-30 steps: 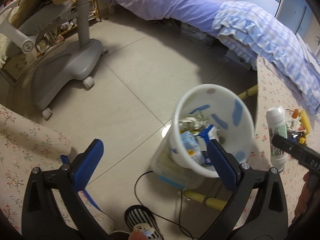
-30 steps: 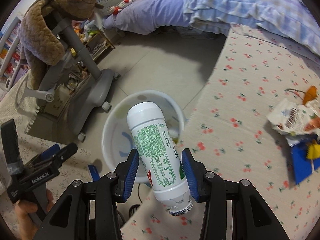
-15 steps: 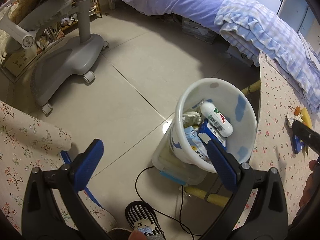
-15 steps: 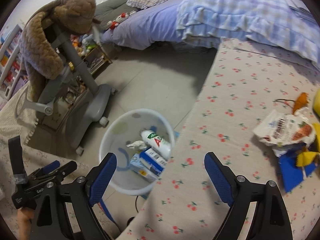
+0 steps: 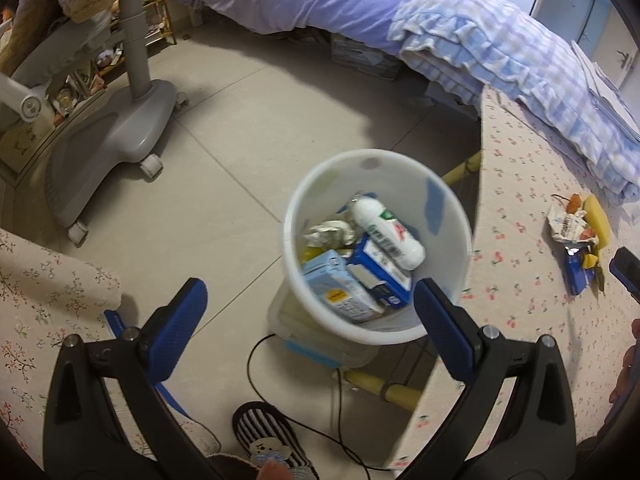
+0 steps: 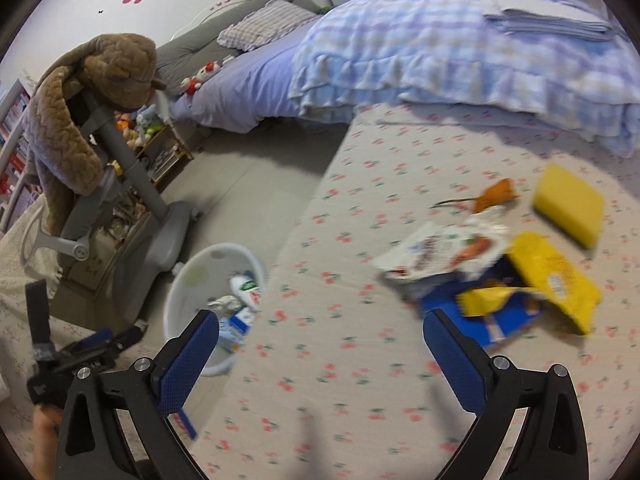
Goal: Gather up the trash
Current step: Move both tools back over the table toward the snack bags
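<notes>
Bin (image 5: 444, 208) comes first at my left: the white pail stands on the floor just beside the table's (image 5: 512, 312) edge, at about twelve o'clock from my left gripper (image 5: 308, 316), whose jaws gape wide with nothing between them, hovering above the rim, I judge, to keep the target in sight. Inside lie a white bottle (image 5: 390, 236), slanted across blue cartons (image 5: 360, 280) and crumpled paper, so that piece of trash is already home. Moving right, my right gripper (image 6: 320, 356) points over the flowered table; its jaws have just been opening and now stand at full spread, empty, which suits a reach for something broad. Ahead of it, toward one o'clock, waits the rest of the trash: a torn white wrapper (image 6: 440, 252), a yellow packet (image 6: 556, 276) over a blue one (image 6: 496, 312), lying in one overlapping heap. Beyond, at about two o'clock, sits a yellow sponge (image 6: 568, 204), apart from the heap; whether it counts as trash I cannot tell. The wrapper looks nearest, so I would take it next.
</notes>
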